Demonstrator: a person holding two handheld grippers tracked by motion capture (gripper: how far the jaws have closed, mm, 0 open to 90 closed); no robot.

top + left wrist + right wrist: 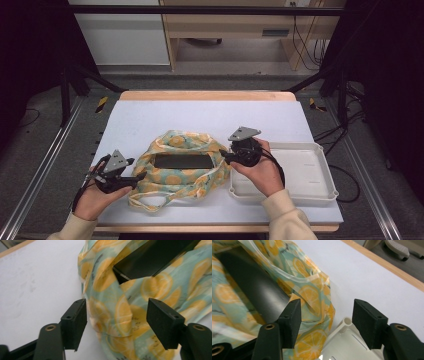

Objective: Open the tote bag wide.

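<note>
Lemon-print cloth bag (182, 167), flat black box (182, 161) showing at its mouth, lies mid-desk near the front edge. My left gripper (117, 322) and right gripper (325, 322) gape, gripping nothing. Best re-pinch opposite rims evenly, clear of the white plastic tray (312, 172).
</note>
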